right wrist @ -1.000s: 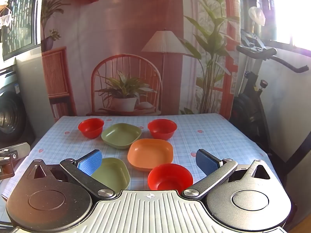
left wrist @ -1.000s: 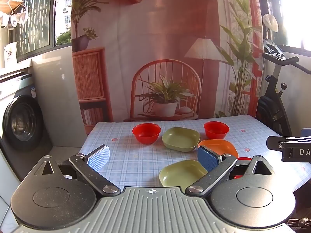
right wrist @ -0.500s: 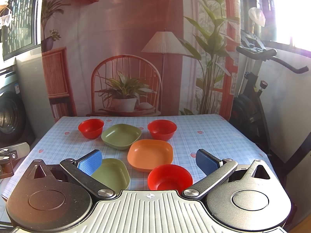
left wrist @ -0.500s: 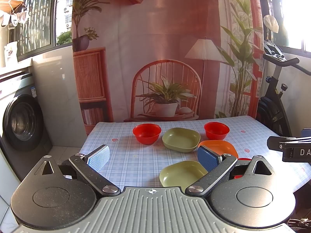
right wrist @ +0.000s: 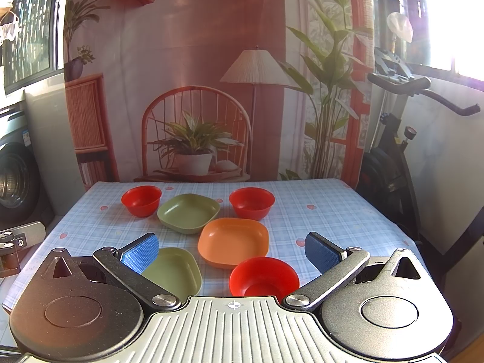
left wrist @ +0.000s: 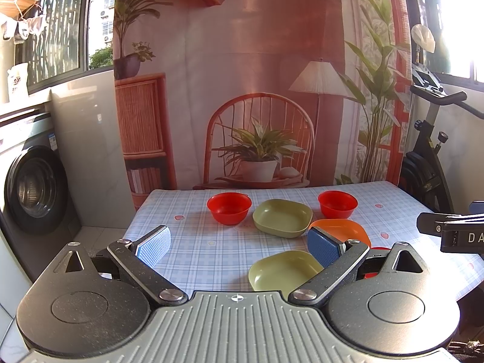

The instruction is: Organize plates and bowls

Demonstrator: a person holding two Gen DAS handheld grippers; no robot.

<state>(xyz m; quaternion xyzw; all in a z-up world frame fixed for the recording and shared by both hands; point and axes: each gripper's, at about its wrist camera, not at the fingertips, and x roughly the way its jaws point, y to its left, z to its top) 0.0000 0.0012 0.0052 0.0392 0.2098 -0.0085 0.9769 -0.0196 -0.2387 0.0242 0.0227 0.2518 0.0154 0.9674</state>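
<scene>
Here, both the left gripper point(left wrist: 239, 243) and right gripper point(right wrist: 231, 249) are hovering wide apart, holding nothing, above the checked table point(right wrist: 317, 220), where 3 red bowls point(right wrist: 263, 276) and 3 plates point(right wrist: 233, 240) are sitting close together.

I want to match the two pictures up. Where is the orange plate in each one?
Left wrist view: the orange plate sits right of middle, partly hidden behind the claw's right blue pad.
Right wrist view: the orange plate lies in full view at the middle.
Shared landmark: the far green plate sits just behind and to the left of it in both.
</scene>
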